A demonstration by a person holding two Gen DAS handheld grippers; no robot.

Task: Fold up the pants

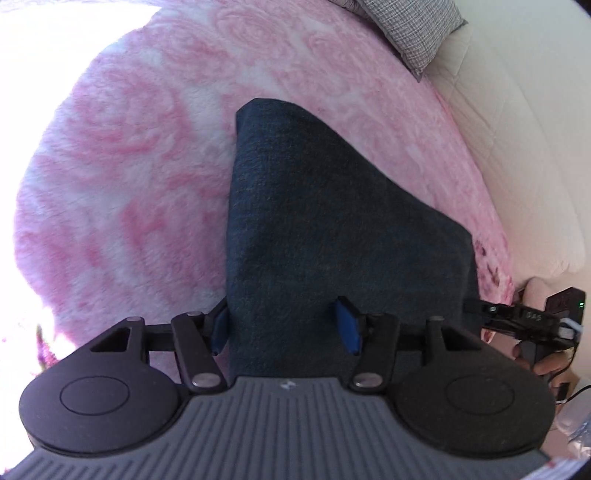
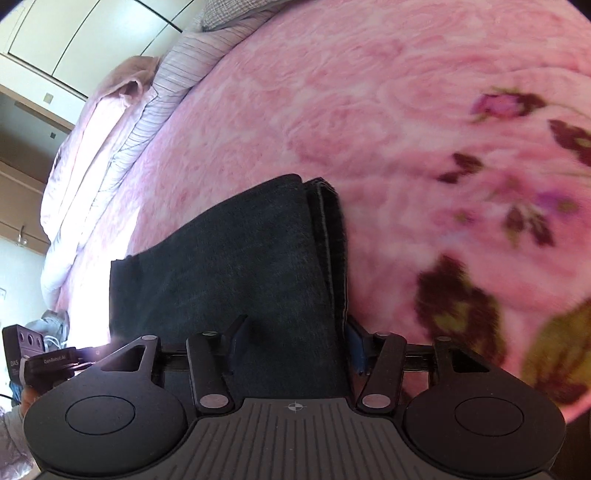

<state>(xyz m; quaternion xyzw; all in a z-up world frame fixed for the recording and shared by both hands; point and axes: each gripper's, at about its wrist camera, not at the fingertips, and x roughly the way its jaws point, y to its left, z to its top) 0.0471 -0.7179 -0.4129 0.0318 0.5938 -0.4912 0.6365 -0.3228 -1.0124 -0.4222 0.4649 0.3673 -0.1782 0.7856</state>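
Note:
Dark blue pants (image 1: 325,229) lie folded on a pink blanket (image 1: 122,177). In the left wrist view my left gripper (image 1: 284,326) stands open over the near end of the cloth. Its right pad (image 1: 347,325) rests on the fabric and its left pad (image 1: 221,328) sits at the cloth's left edge. In the right wrist view the pants (image 2: 236,266) show a stacked, seamed edge on the right. My right gripper (image 2: 295,343) is open too, its jaws spanning the cloth's near end. Whether the pads press down is unclear.
A grey checked pillow (image 1: 413,26) lies at the far corner of the bed, with a white wall (image 1: 524,129) to the right. Folded pale bedding (image 2: 110,140) is piled along the bed's far left. A hand (image 1: 546,365) holds the other gripper at the right edge.

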